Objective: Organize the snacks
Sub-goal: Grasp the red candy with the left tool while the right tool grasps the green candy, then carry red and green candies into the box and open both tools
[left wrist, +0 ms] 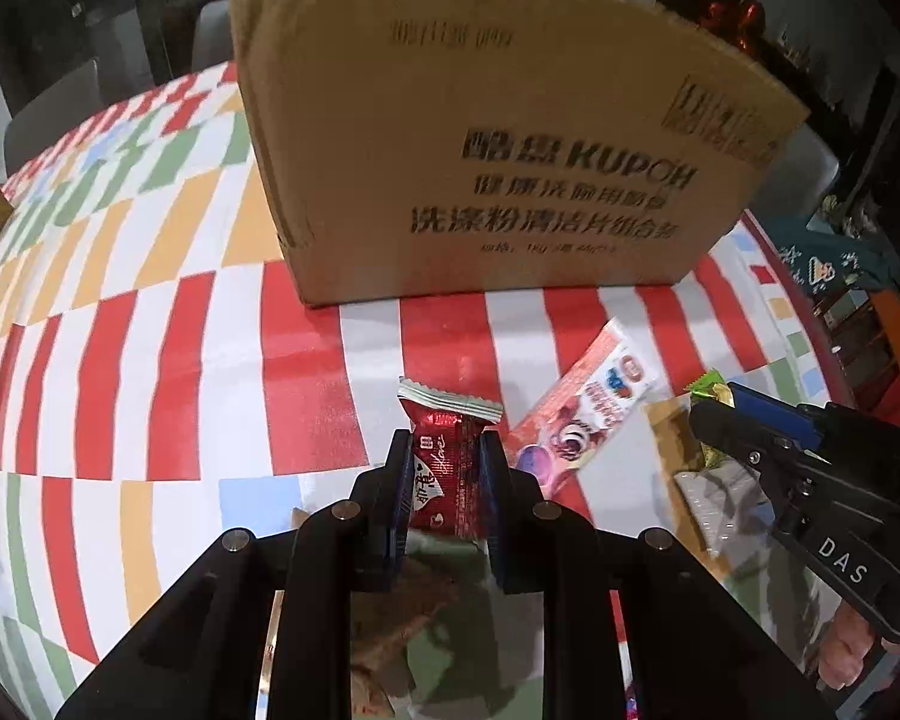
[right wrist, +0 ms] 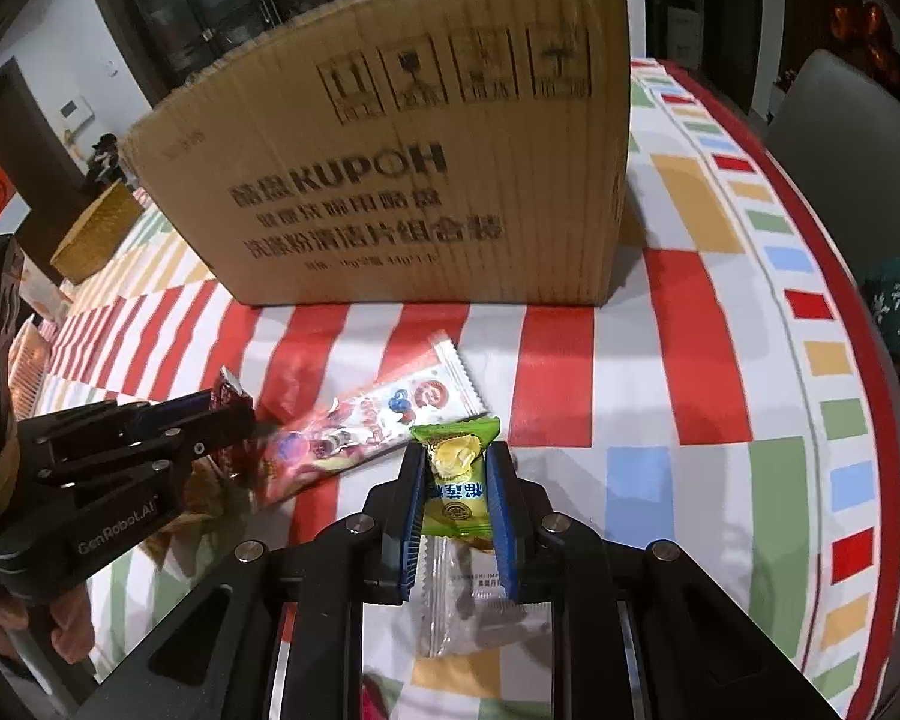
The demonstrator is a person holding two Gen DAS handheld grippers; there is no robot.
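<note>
Only leftward, red snack point(left wrist: 444, 468); only rightward, green snack point(right wrist: 457, 480)

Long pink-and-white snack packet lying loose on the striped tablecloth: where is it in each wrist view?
Left wrist: the long pink-and-white snack packet lies right of centre, beside the left gripper.
Right wrist: the packet lies left of centre, between both grippers.
Shared landmark: the brown cardboard box printed KUPOH stands behind it.
</note>
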